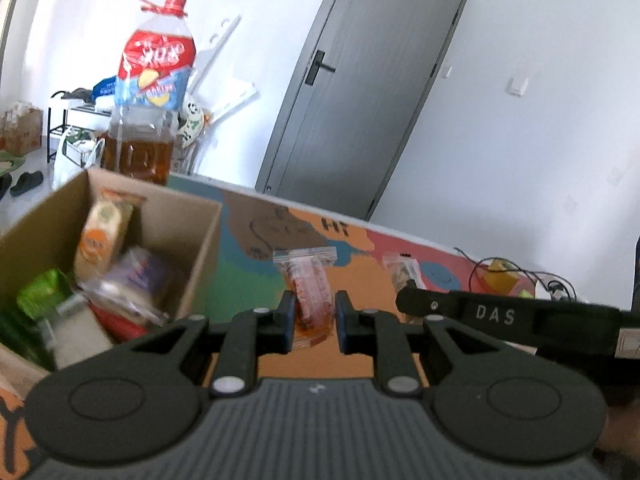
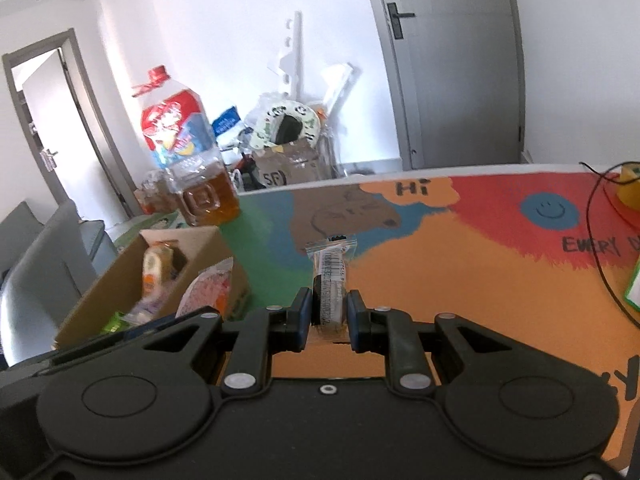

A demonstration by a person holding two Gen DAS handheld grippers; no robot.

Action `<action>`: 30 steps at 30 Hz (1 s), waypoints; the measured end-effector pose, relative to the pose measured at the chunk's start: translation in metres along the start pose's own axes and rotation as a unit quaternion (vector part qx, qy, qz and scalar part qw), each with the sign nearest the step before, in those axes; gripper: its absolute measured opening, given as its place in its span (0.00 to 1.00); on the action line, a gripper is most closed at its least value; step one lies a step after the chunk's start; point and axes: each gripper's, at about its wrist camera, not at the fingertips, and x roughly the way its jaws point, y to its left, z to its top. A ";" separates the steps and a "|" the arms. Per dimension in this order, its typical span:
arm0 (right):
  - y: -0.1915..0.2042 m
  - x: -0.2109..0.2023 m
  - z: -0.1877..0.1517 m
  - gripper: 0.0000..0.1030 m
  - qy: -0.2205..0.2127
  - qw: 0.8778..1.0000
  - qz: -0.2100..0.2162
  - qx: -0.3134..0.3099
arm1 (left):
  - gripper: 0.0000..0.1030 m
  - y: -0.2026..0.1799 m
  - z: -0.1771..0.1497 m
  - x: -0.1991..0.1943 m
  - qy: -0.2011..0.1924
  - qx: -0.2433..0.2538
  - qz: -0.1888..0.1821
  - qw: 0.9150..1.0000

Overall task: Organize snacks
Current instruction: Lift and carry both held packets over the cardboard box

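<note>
A: What surrounds the two tongs?

B: An open brown cardboard box (image 1: 120, 240) sits at ten o'clock of the left tongs (image 1: 313, 322), crammed with crinkly packets, one green foil, one pale orange. Behind it, at eleven, stands a big clear plastic jug (image 1: 148, 120) of amber liquid with a red cap. Black cables (image 2: 600, 248) trail at two o'clock on the painted, multicoloured tabletop (image 2: 460, 280).

A: And the snacks?

B: The left tongs pinch a clear-wrapped reddish-orange snack packet (image 1: 310, 292), lifted above the tabletop. The right tongs (image 2: 329, 316) pinch a clear packet with a dark filling and barcode (image 2: 330, 280), box at nine o'clock.
</note>
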 end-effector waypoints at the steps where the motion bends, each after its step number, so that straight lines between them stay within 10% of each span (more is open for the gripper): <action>1: 0.003 -0.002 0.001 0.20 -0.003 1.000 0.003 -0.001 | 0.18 0.002 0.003 -0.003 -0.003 0.000 0.000 1.000; 30: 0.081 0.023 0.018 0.20 -0.006 0.998 0.057 -0.033 | 0.19 0.114 0.048 -0.034 -0.016 -0.049 0.064 0.997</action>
